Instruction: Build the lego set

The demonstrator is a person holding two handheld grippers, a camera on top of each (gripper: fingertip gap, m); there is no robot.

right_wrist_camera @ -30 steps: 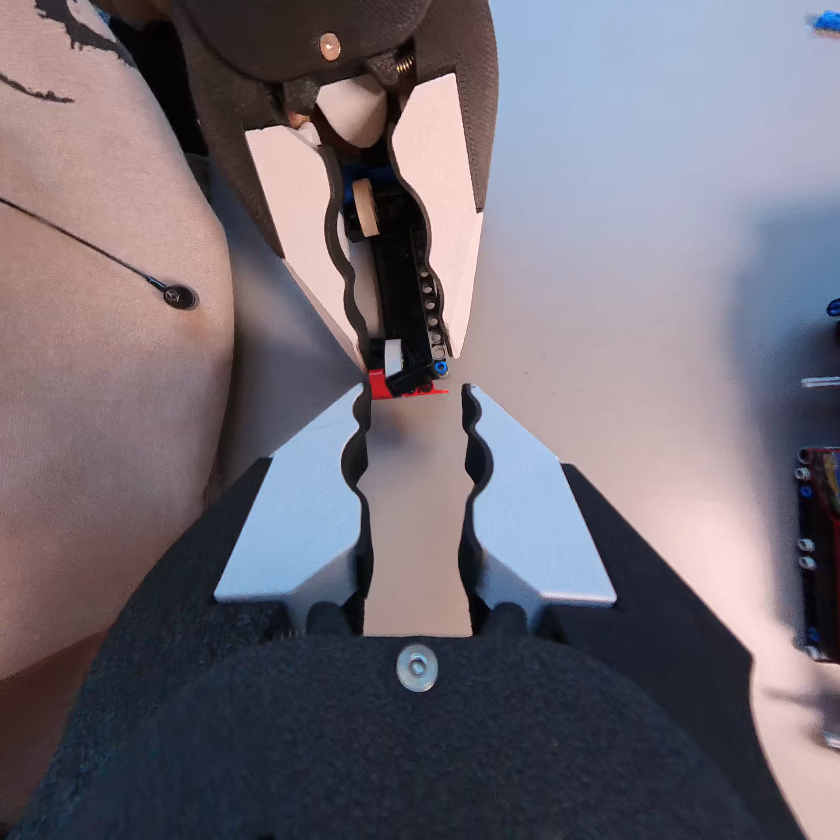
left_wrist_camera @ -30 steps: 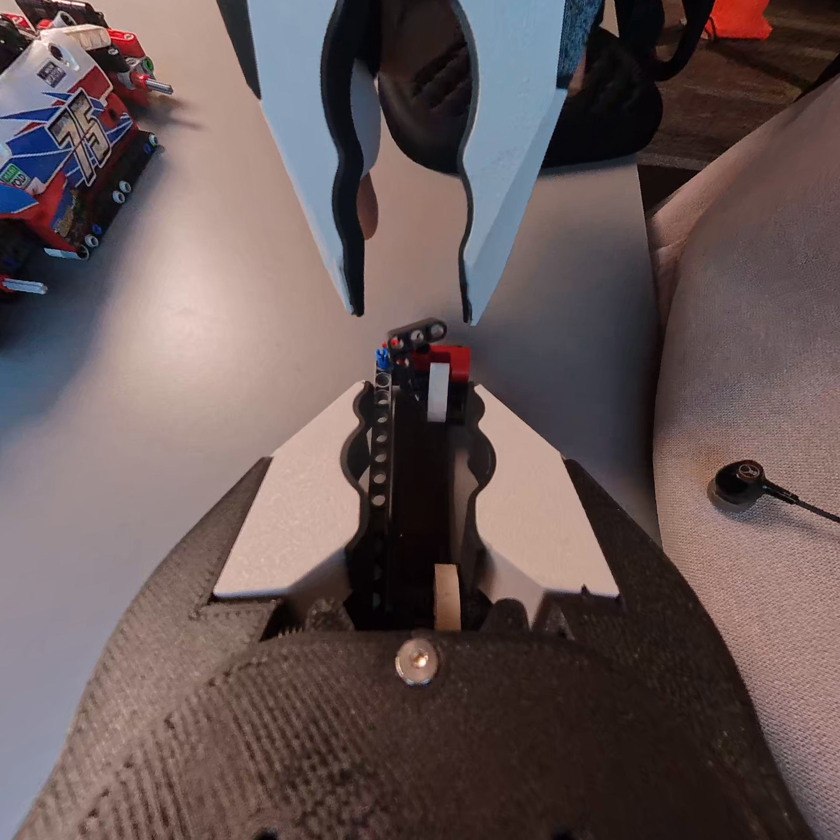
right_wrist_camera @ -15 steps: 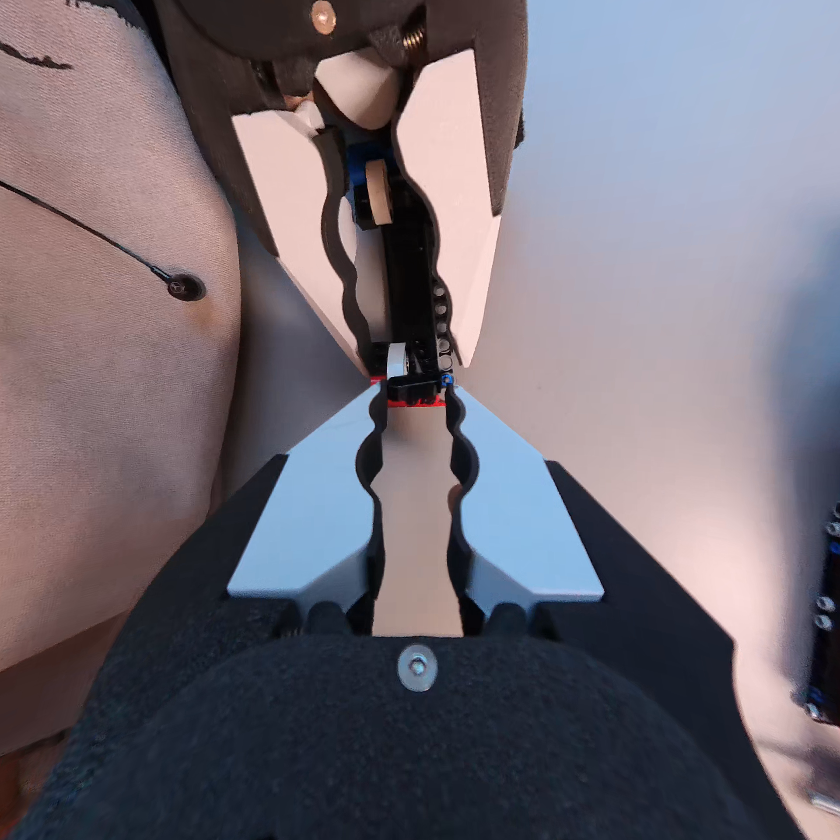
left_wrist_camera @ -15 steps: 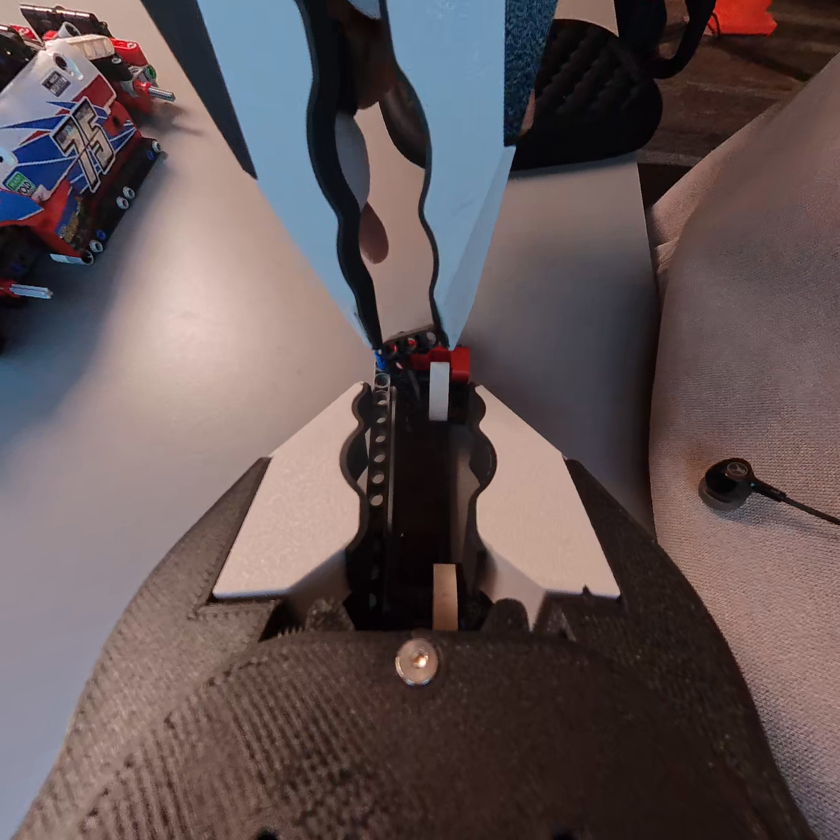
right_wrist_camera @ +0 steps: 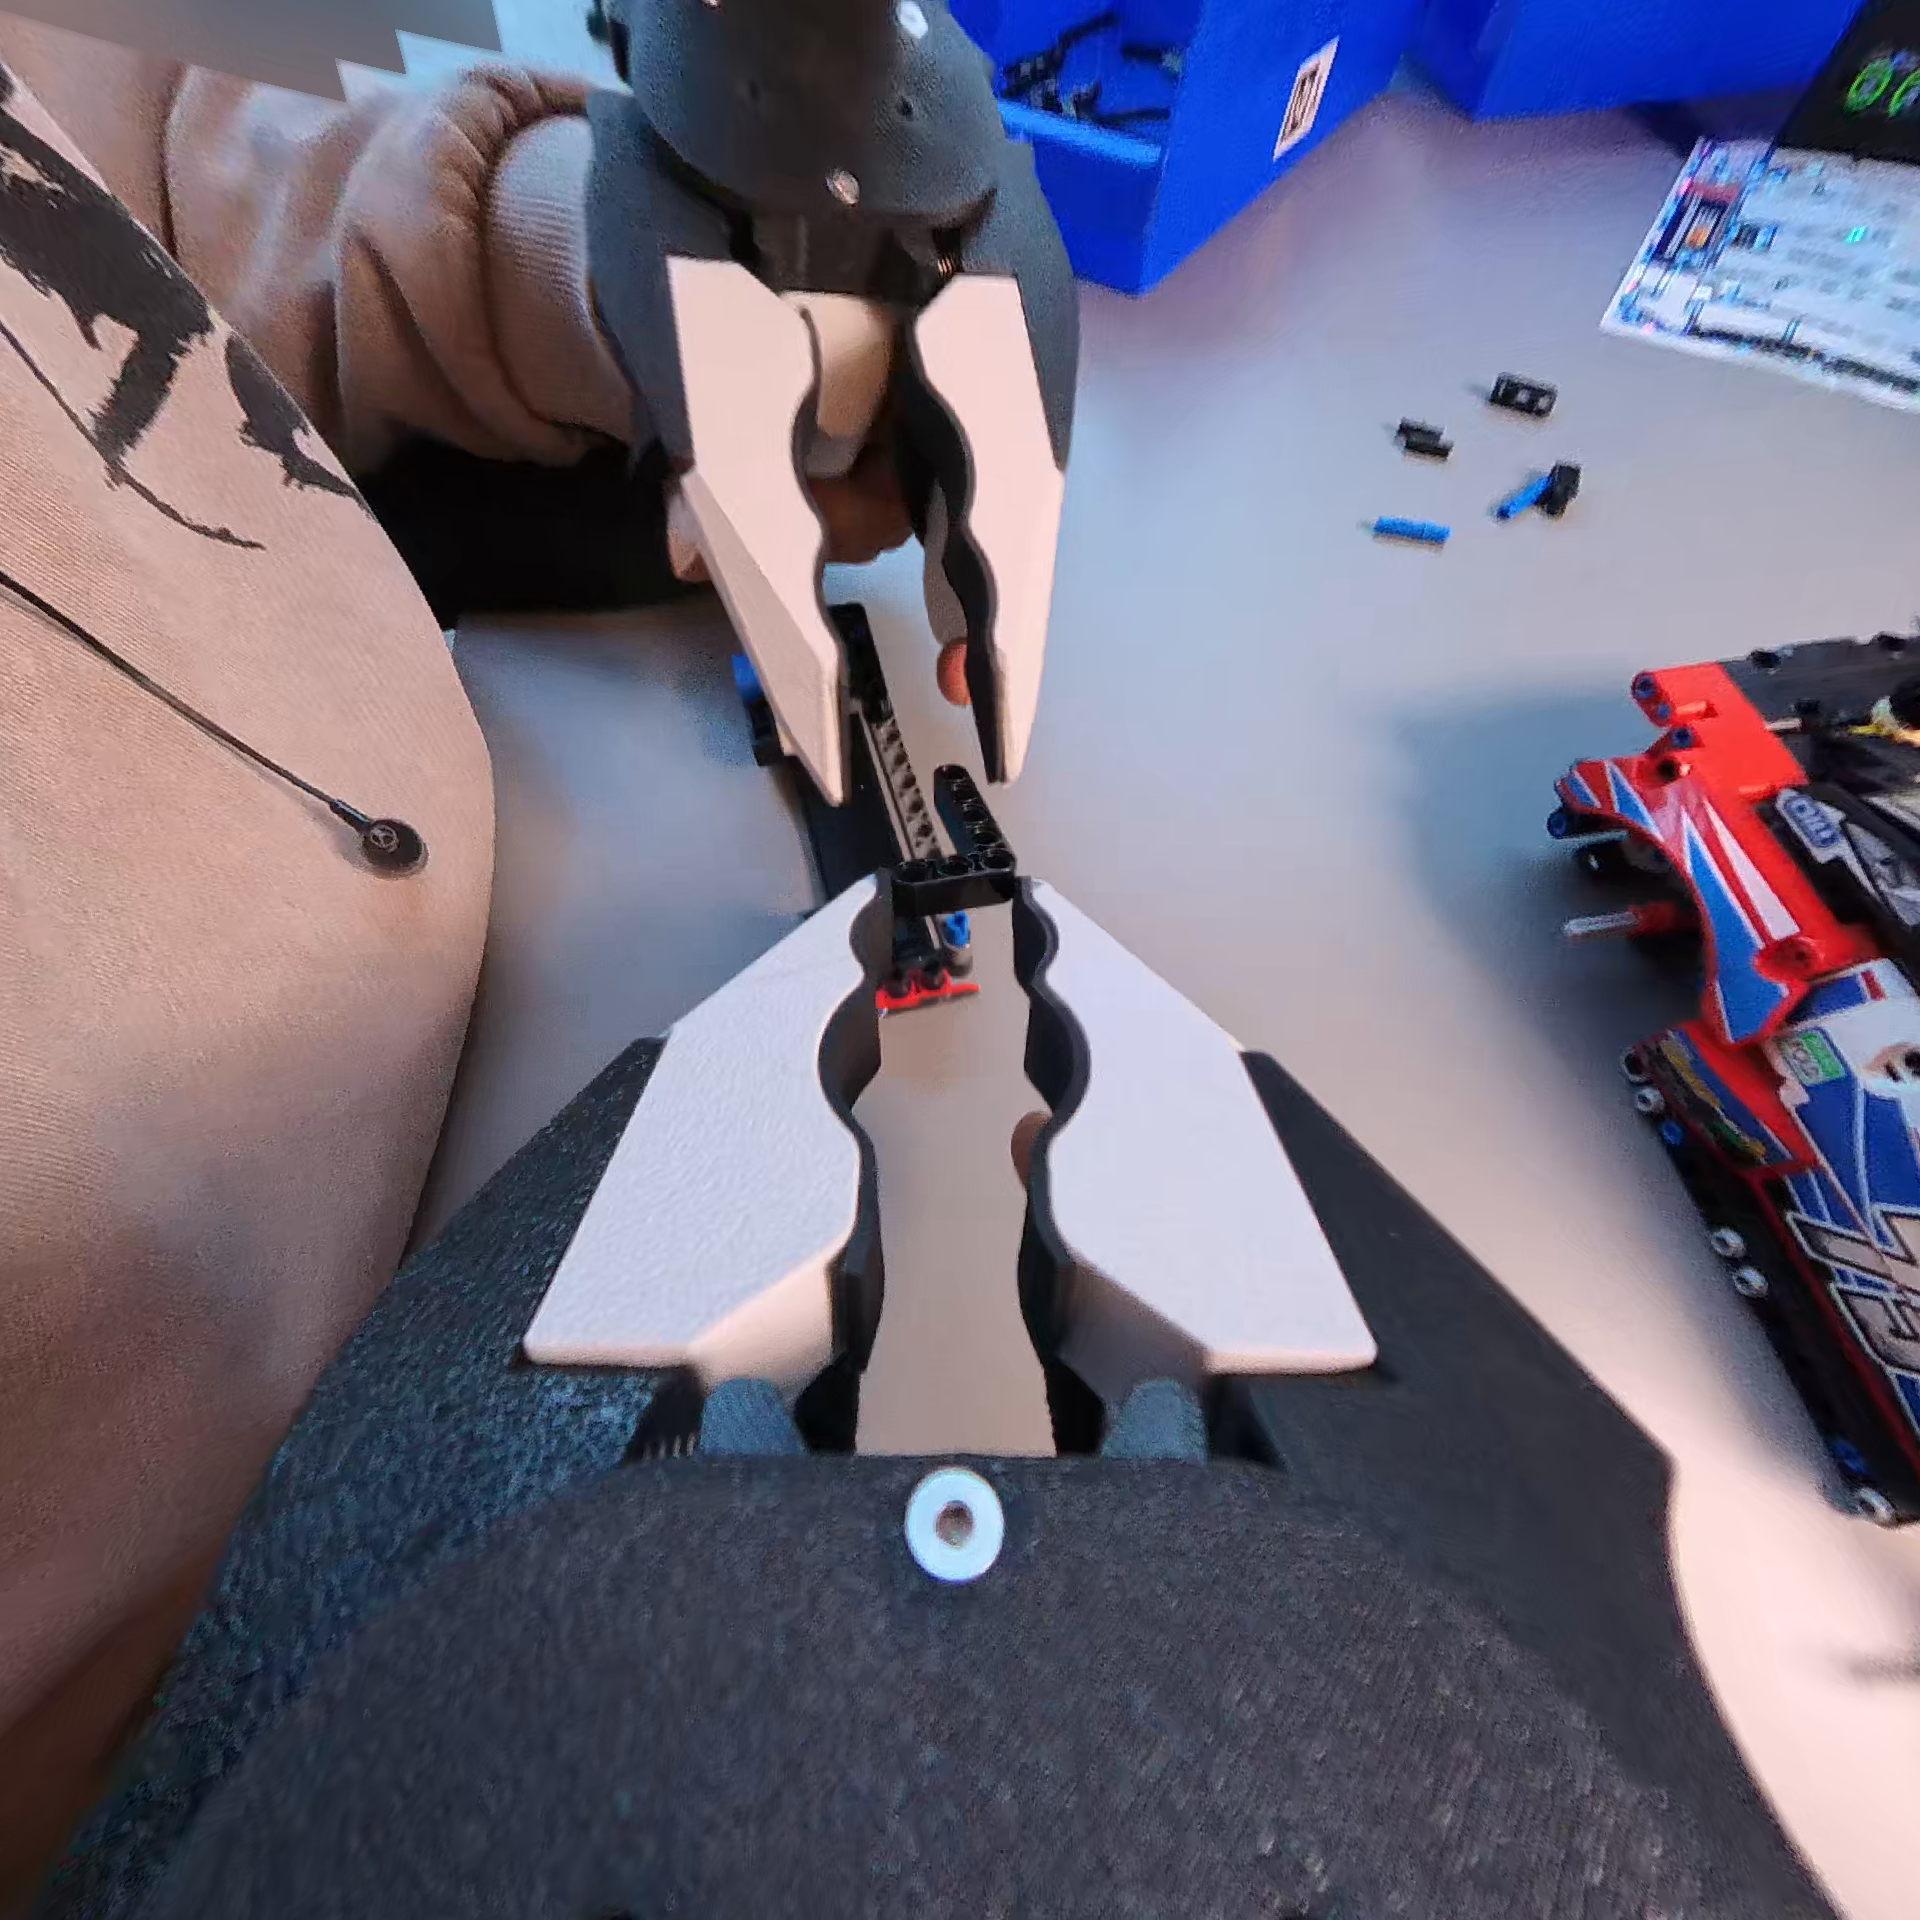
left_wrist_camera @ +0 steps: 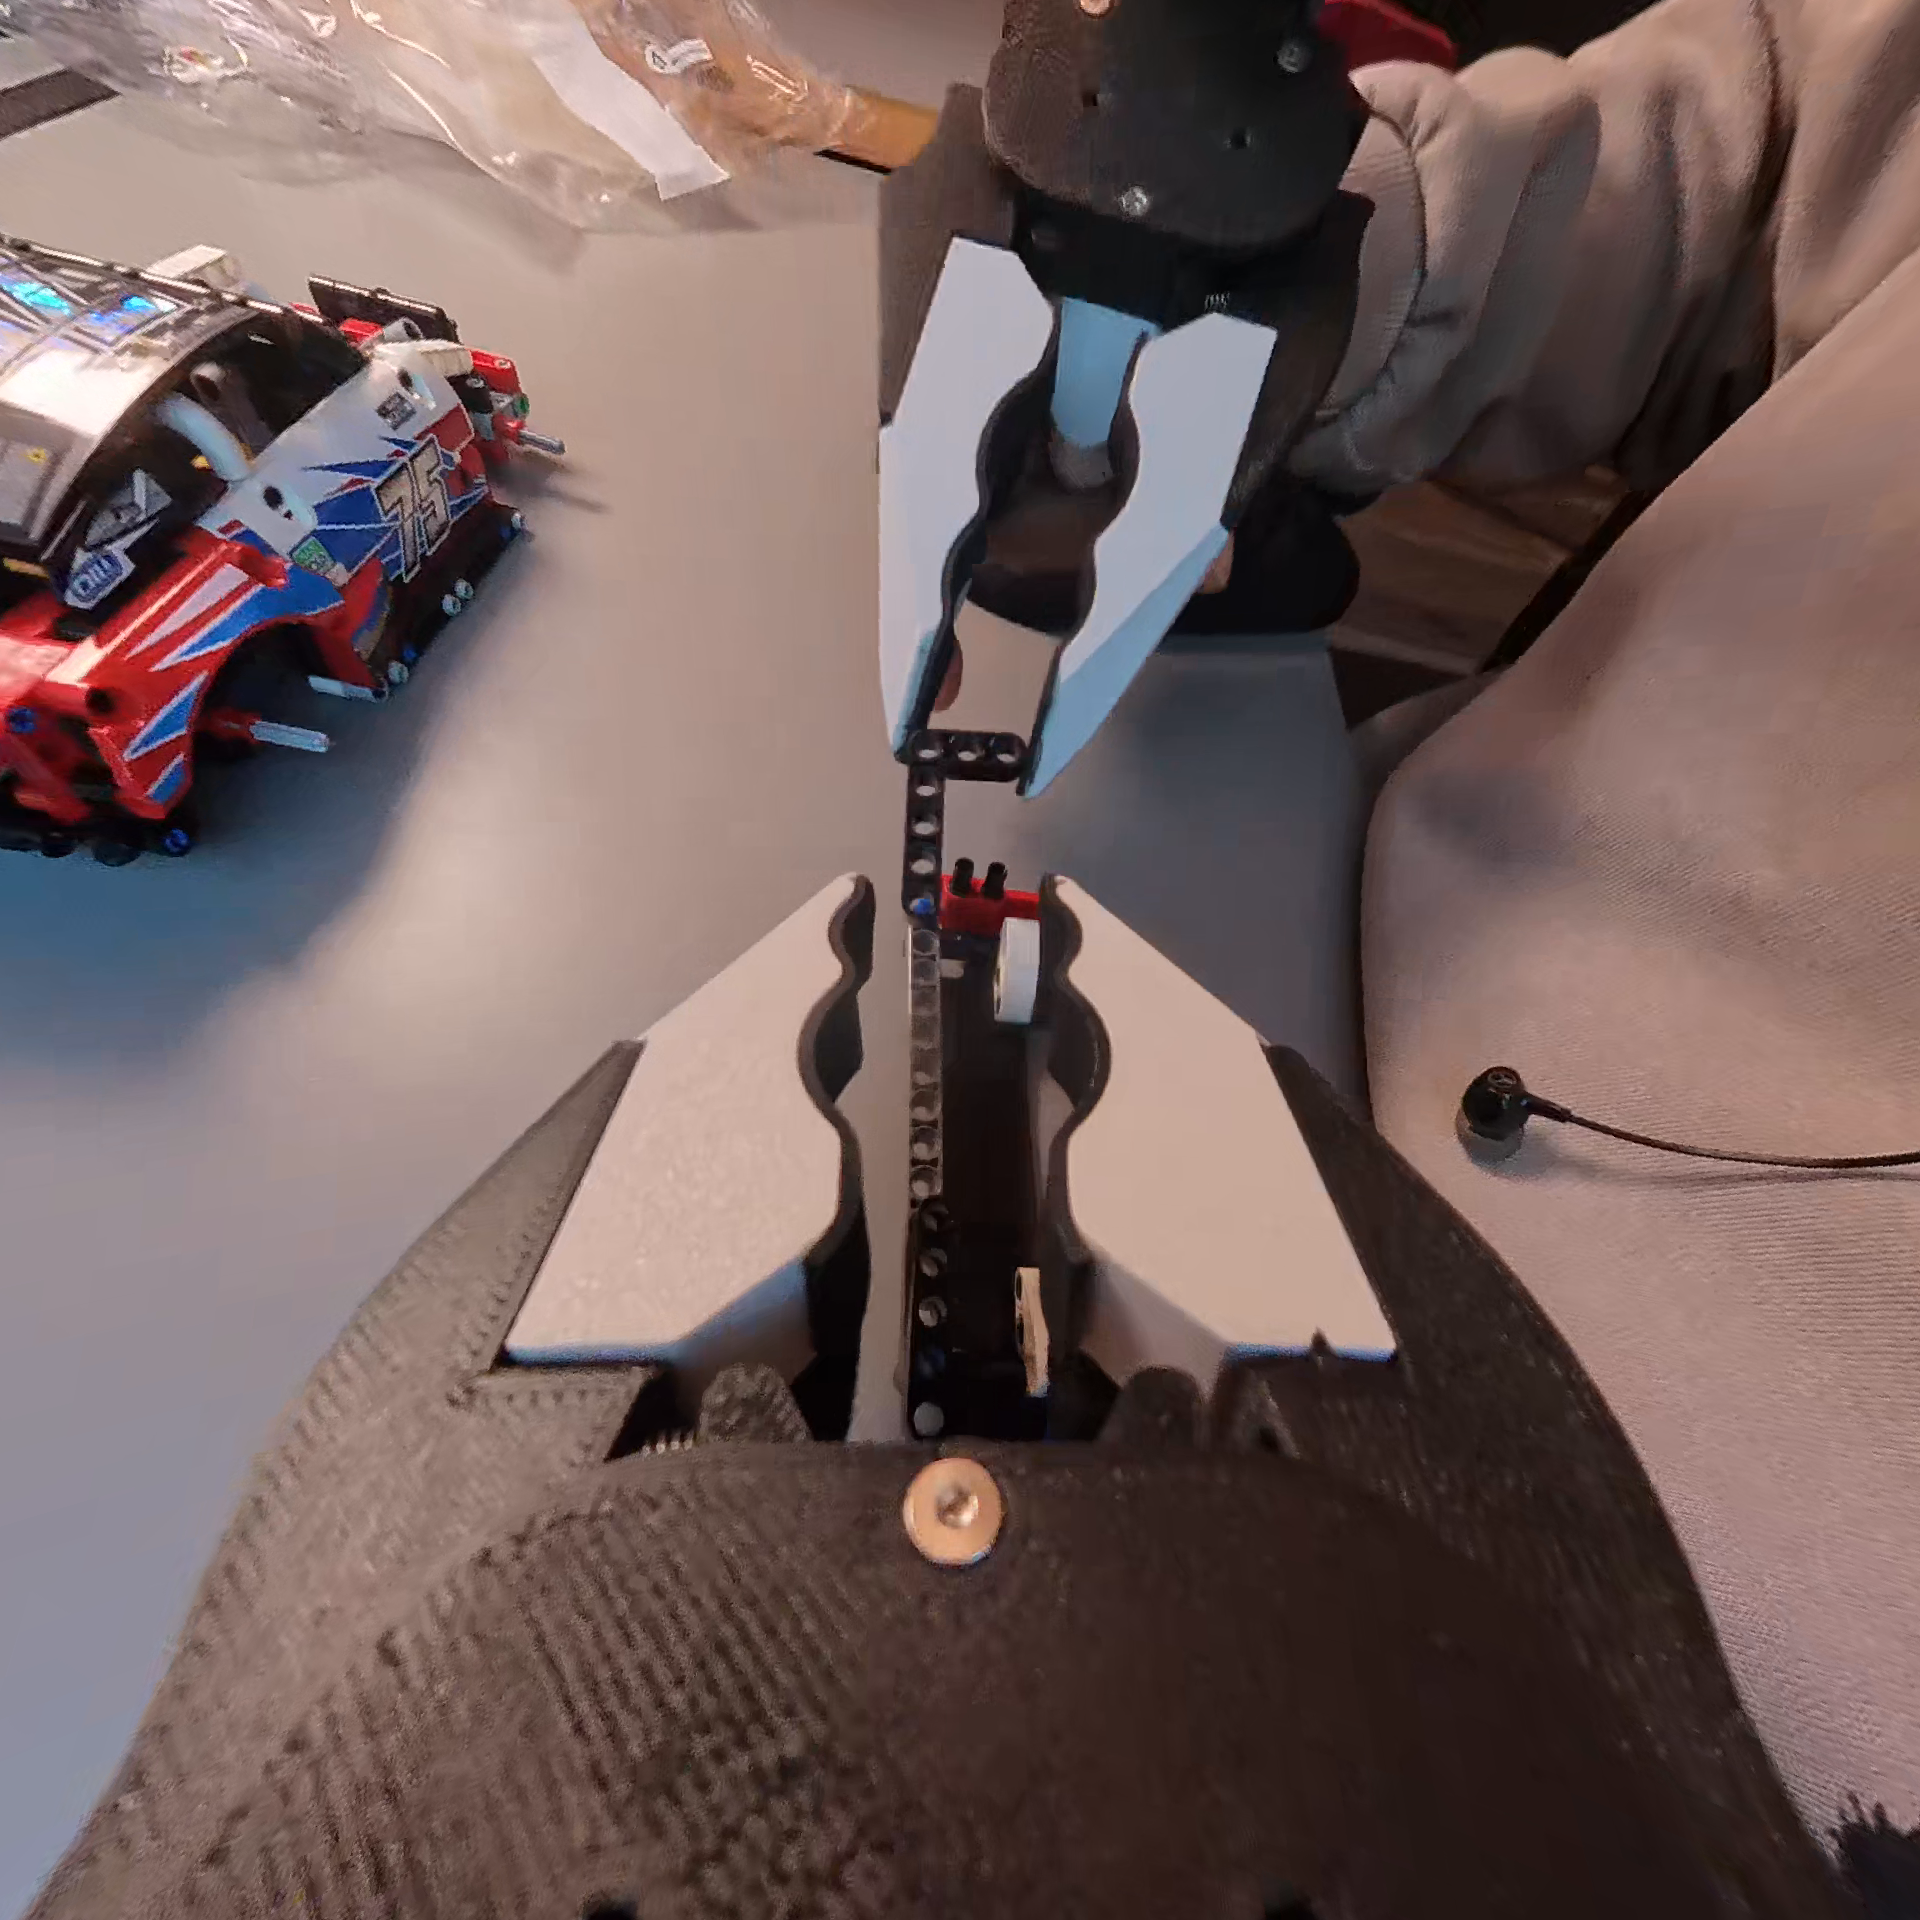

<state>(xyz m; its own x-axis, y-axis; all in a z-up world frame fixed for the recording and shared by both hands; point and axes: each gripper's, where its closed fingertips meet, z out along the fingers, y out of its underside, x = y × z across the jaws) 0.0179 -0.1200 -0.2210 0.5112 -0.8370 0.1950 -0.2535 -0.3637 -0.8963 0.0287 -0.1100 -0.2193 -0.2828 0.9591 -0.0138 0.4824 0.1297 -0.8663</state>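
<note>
My left gripper (left_wrist_camera: 956,894) is shut on a long black lego assembly (left_wrist_camera: 925,1091) with a red piece (left_wrist_camera: 971,909) and a white part at its far end. My right gripper (right_wrist_camera: 953,883) faces it tip to tip and is shut on a black L-shaped beam (right_wrist_camera: 951,868). The beam's short arm (left_wrist_camera: 966,753) lies across the right gripper's tips. Its long arm runs down along the assembly's holed beam. In the right wrist view the left gripper (right_wrist_camera: 914,774) is seen from the front, over the assembly (right_wrist_camera: 894,758), just above the grey table.
A red, white and blue lego race car (left_wrist_camera: 208,540) stands left of the grippers and also shows in the right wrist view (right_wrist_camera: 1787,1039). Several loose small pieces (right_wrist_camera: 1475,468), a booklet (right_wrist_camera: 1787,260), blue bins (right_wrist_camera: 1195,125) and plastic bags (left_wrist_camera: 468,94) lie farther off. A person's beige sweatshirt (left_wrist_camera: 1662,935) borders the table edge. The grippers are tip to tip, or close to it.
My right gripper closed on the black beam at the assembly's end and drew back with it. The beam now sticks out past the red piece. Both views tilted up.
</note>
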